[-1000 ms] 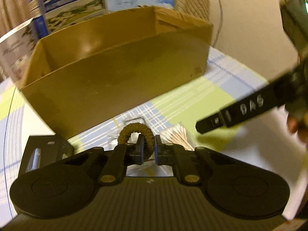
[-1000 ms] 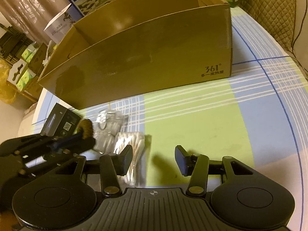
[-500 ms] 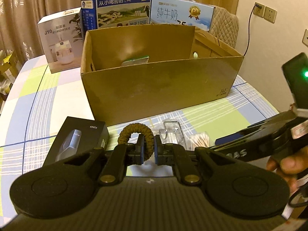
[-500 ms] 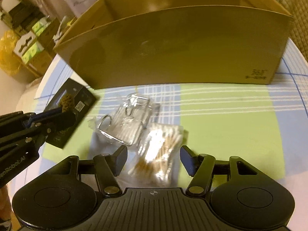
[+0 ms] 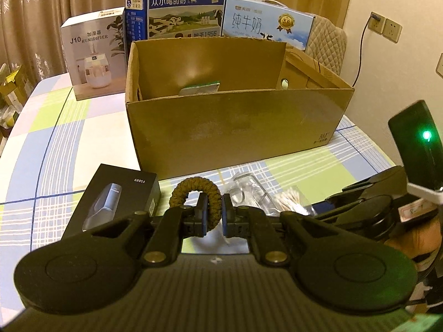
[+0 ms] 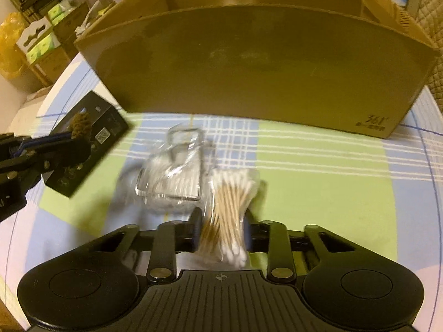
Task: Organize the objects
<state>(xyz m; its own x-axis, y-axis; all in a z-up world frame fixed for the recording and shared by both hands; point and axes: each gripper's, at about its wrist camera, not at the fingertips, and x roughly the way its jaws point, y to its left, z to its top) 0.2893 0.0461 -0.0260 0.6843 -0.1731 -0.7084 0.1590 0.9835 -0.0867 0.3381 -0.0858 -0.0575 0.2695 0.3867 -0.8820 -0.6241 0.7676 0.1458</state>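
My left gripper (image 5: 214, 215) is shut on a brown braided bracelet (image 5: 191, 191) and holds it above the table in front of the open cardboard box (image 5: 235, 127). It also shows at the left of the right wrist view (image 6: 80, 127). My right gripper (image 6: 221, 229) is closed around a clear bag of cotton swabs (image 6: 229, 202) that lies on the checked tablecloth. A clear bag with metal hooks (image 6: 174, 177) lies just left of the swabs. A black shaver box (image 5: 110, 202) lies at the left.
The cardboard box (image 6: 263, 63) holds a green-edged packet (image 5: 199, 88). Behind it stand a humidifier box (image 5: 94, 55) and two milk cartons (image 5: 180, 2). A quilted chair (image 5: 326, 38) is at the back right. The table edge curves away at left and right.
My right gripper moved forward over the cotton swab bag and its fingers closed in on it. My left gripper kept the bracelet and levelled out, facing the box.
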